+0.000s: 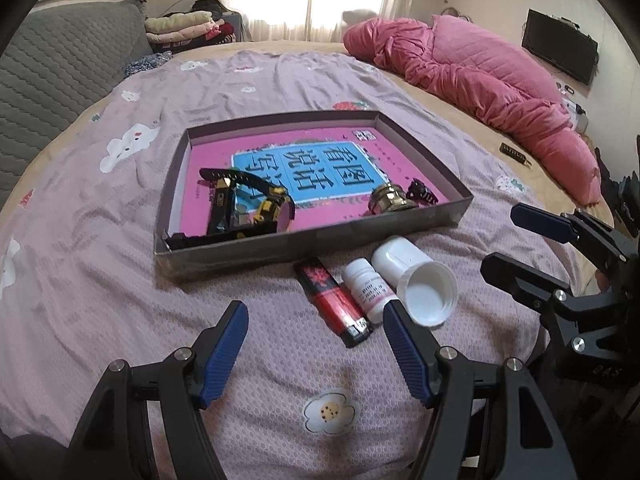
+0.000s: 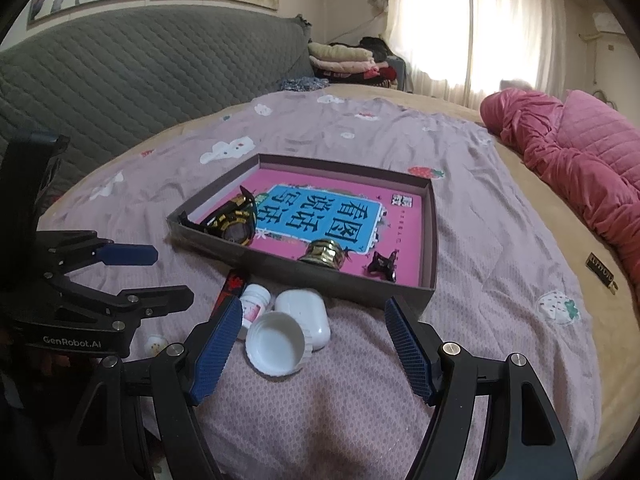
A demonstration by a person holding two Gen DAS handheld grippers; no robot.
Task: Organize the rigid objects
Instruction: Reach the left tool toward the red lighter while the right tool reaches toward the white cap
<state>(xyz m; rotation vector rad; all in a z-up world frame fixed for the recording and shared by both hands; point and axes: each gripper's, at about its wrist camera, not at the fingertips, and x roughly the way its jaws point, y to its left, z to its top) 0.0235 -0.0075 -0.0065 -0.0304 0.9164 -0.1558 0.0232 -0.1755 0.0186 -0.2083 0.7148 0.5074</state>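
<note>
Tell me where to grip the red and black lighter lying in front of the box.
Grip the red and black lighter across its narrow width at mid-body, coming straight down from above. It lies flat on the bedsheet, and the small white bottle sits close along one side, so the finger there needs care.

Large black characters 看图说话 are read on the blue panel (image 1: pixel 308 170) of the pink book cover (image 2: pixel 404 256) lying in the grey tray (image 1: pixel 280 250); in both views they appear upside down. A further row of characters, toward 6 o'clock of the panel, is partly hidden and cannot be made out.

"GenRobot.AI" is printed in pale letters on the body of the left gripper (image 2: pixel 156 276), toward 9 o'clock in the right wrist view.

Fine print on the small white bottle's label (image 1: pixel 370 292) is illegible.
</note>
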